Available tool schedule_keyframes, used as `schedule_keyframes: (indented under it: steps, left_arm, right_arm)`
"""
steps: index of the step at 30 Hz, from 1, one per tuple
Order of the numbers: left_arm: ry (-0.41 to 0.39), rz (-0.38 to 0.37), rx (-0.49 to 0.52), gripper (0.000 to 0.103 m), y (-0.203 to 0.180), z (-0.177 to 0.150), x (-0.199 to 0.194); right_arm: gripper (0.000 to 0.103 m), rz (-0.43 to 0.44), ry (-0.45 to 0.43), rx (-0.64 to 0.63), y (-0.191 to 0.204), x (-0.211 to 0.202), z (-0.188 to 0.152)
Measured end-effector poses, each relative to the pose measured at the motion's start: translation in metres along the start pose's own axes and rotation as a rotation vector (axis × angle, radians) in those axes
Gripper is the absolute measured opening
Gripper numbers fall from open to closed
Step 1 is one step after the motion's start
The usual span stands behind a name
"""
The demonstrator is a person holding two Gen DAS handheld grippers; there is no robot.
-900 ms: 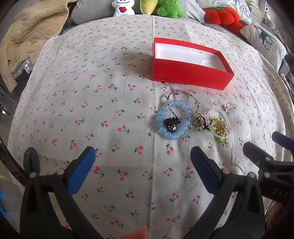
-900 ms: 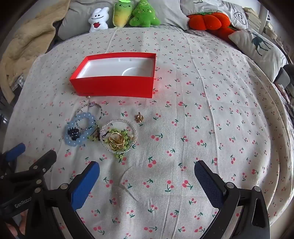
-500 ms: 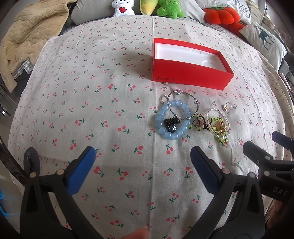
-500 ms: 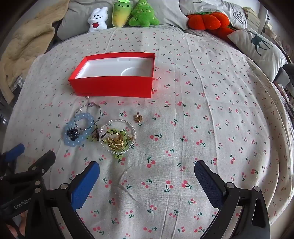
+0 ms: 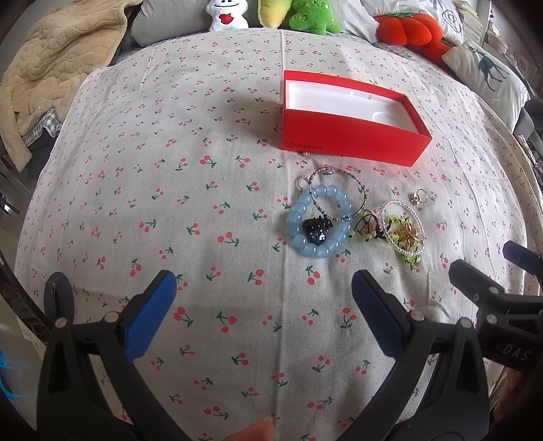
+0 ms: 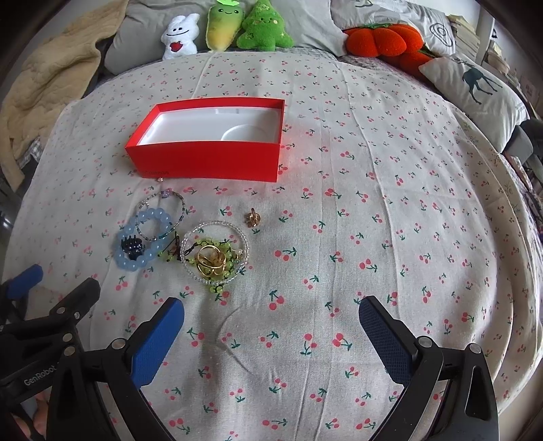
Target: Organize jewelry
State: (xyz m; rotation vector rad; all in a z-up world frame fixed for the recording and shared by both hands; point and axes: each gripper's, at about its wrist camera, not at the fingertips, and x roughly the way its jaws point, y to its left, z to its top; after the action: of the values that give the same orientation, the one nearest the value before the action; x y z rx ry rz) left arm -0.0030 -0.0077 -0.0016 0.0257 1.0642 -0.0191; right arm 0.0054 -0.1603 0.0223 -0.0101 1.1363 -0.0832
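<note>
Nothing has moved; red box reads ONEPLUS; left gripper and right gripper gape wide, empty.

Ahead lies a bed under a cherry-print sheet. Beyond it sit plush toys against grey pillows; a beige blanket is heaped far left, a deer cushion far right. Daylight is soft.
</note>
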Motion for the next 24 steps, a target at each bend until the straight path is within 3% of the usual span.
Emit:
schedule_keyframes:
  steps: [24]
  left_arm:
    - [-0.013, 0.020, 0.019, 0.103, -0.0041, 0.0029, -0.0042]
  right_arm:
    - [0.103, 0.013, 0.023, 0.014, -0.0035, -0.0009, 0.0045]
